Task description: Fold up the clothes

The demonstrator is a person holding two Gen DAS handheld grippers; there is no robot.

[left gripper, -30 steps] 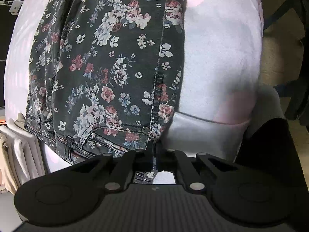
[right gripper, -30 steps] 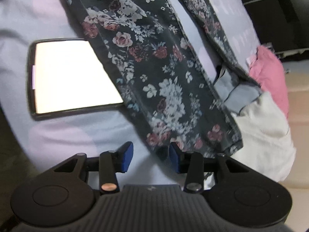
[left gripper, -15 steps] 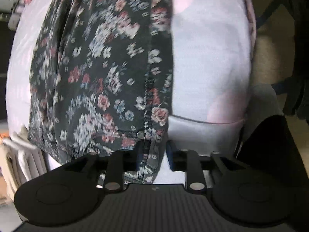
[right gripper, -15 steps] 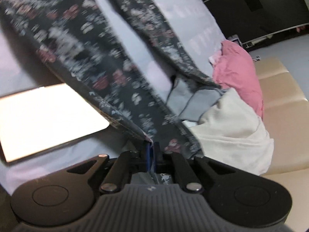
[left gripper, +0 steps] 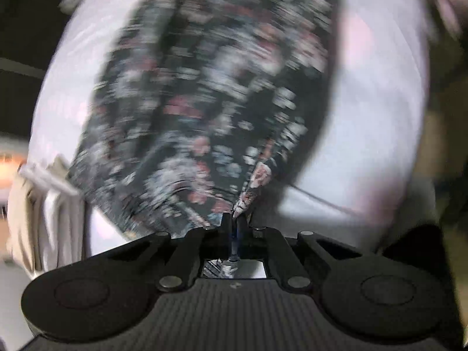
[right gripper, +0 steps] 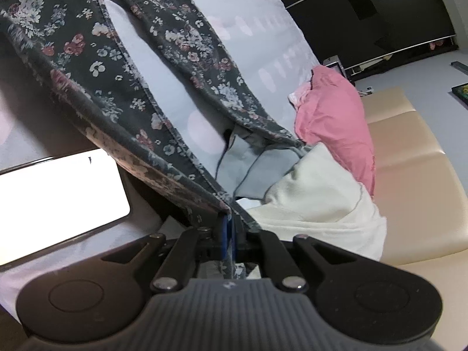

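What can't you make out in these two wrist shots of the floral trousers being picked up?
- Left wrist view: motion blur smears the floral trousers, so waistband details are unreadable; the left claw is shut on a fold.
- Right wrist view: the right claw covers the hem it grips.
- Right wrist view: the bright screen is washed out and cut by the left edge.
- The grey garment is half buried under the trousers and the cream garment.

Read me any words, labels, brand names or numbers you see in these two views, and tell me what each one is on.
None can be read.
Glowing tablet screen: washed out to blank white, one tiny dark mark, illegible.
Floral trousers: printed flowers only, no label showing; left wrist view is motion-blurred.
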